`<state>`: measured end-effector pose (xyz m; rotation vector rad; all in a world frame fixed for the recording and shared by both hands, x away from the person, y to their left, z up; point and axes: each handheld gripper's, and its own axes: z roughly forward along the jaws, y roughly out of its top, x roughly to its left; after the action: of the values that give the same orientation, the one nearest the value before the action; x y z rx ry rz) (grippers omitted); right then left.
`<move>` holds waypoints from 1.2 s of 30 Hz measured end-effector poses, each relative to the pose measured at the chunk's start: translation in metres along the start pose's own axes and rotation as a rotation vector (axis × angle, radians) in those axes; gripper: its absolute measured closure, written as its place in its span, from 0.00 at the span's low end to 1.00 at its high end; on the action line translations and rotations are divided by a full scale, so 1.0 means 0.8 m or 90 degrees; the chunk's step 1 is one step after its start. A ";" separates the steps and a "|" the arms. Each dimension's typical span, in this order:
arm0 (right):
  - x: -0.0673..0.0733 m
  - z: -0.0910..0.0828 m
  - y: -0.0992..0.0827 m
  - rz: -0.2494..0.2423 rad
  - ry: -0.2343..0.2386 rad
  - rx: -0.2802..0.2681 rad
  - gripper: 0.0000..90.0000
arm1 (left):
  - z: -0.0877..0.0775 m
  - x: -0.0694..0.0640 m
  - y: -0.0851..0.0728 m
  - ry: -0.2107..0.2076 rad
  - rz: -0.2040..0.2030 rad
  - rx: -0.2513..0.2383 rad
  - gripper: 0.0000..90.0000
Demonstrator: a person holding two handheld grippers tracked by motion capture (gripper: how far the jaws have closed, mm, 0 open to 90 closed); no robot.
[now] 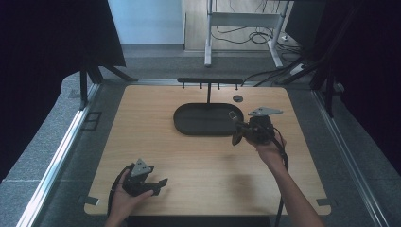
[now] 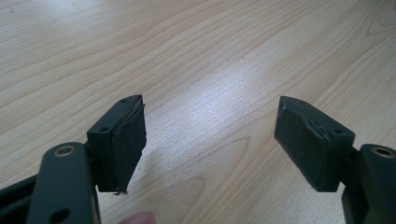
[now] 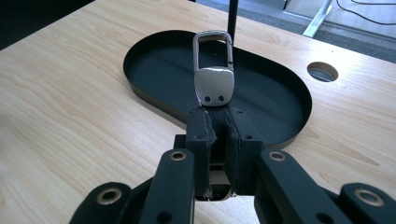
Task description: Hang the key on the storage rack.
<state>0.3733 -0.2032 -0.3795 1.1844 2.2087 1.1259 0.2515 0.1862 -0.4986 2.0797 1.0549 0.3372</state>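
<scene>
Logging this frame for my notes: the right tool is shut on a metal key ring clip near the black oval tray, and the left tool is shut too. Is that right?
Not quite. The left tool is open, its jaws wide apart over bare wood in the left gripper view. The rest stands: the right tool is shut on the metal key ring clip near the black oval tray.

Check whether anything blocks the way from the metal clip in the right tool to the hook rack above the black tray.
Nothing visible does. The right tool holds the clip upright over the tray's near rim, with open air up to the rack.

Key ring's (image 3: 214, 70) strap hidden between jaws
</scene>
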 end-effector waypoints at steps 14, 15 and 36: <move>-0.015 0.011 0.014 0.012 -0.027 -0.009 0.90 | -0.001 0.002 0.000 0.001 0.001 -0.001 0.28; -0.015 0.012 0.015 0.012 -0.029 -0.010 0.90 | -0.001 0.002 0.000 0.001 0.001 0.000 0.28; -0.035 0.027 0.031 0.035 -0.066 -0.023 0.90 | -0.001 0.002 0.000 -0.001 -0.001 0.000 0.28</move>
<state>0.4153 -0.2081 -0.3736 1.2665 2.0810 1.0963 0.2515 0.1879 -0.4981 2.0792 1.0554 0.3357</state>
